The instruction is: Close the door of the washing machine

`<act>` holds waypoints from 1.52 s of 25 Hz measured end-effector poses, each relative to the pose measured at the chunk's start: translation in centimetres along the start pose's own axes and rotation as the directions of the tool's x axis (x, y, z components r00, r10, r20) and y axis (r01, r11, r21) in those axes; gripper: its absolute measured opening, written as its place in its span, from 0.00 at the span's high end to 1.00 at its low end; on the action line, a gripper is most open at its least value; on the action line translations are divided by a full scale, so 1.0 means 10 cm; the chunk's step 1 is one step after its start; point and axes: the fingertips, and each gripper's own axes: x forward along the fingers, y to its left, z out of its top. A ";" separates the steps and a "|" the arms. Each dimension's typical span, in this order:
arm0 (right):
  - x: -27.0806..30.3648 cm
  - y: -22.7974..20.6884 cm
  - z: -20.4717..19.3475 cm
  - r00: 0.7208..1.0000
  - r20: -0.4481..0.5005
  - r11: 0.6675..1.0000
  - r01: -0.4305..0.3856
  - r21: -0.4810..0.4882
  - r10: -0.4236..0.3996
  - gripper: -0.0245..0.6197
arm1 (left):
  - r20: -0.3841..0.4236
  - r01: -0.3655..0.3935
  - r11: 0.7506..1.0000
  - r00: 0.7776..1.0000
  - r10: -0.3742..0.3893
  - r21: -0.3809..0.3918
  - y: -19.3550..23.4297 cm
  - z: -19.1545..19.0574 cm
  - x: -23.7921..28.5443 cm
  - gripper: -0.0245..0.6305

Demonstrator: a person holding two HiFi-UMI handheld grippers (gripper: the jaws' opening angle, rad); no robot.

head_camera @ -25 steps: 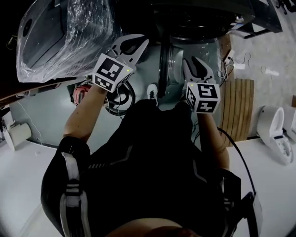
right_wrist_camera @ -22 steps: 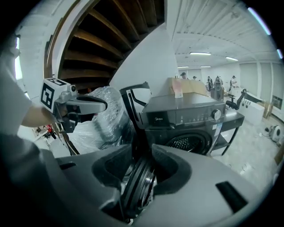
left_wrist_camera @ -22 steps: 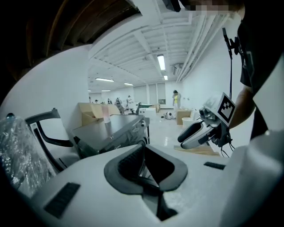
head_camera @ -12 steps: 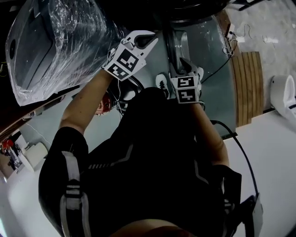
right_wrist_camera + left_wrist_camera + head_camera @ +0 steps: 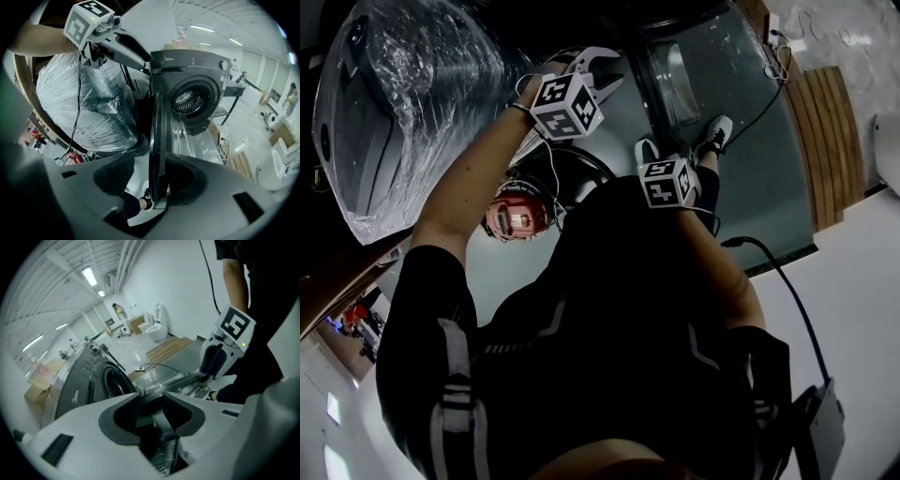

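Beside crinkled plastic wrap (image 5: 89, 108), thin dark door (image 5: 158, 136)

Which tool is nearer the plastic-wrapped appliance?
Left. The left tool hangs beside the plastic-wrapped appliance; the right tool is farther off, lower along the door. Both tools' jaws are opening with the door's edge between them.

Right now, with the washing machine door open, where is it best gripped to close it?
The door's thin free edge, standing upright and edge-on between the right gripper's opening jaws. Straddle that rim from the front, one pad per face, then probably swing it toward the drum.
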 end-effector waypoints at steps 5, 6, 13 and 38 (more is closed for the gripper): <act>0.14 0.00 -0.31 0.998 -0.066 0.997 0.010 0.080 -0.005 0.62 | -0.095 0.124 0.965 0.990 -0.105 0.230 -0.18 -0.06 0.30 0.68; 0.16 -0.01 -0.35 0.997 -0.075 0.997 0.012 0.077 -0.006 0.62 | -0.113 0.145 0.948 0.987 -0.117 0.283 -0.22 -0.06 0.35 0.68; 0.23 -0.17 -0.39 0.994 -0.091 0.992 0.066 0.106 -0.057 0.73 | -0.160 0.228 0.860 0.972 -0.173 0.457 -0.49 0.02 0.64 0.67; 0.16 -0.72 -0.42 0.982 -0.183 0.994 -0.038 0.100 0.056 0.76 | -0.322 0.366 0.743 0.923 -0.212 0.561 -0.56 0.14 1.18 0.72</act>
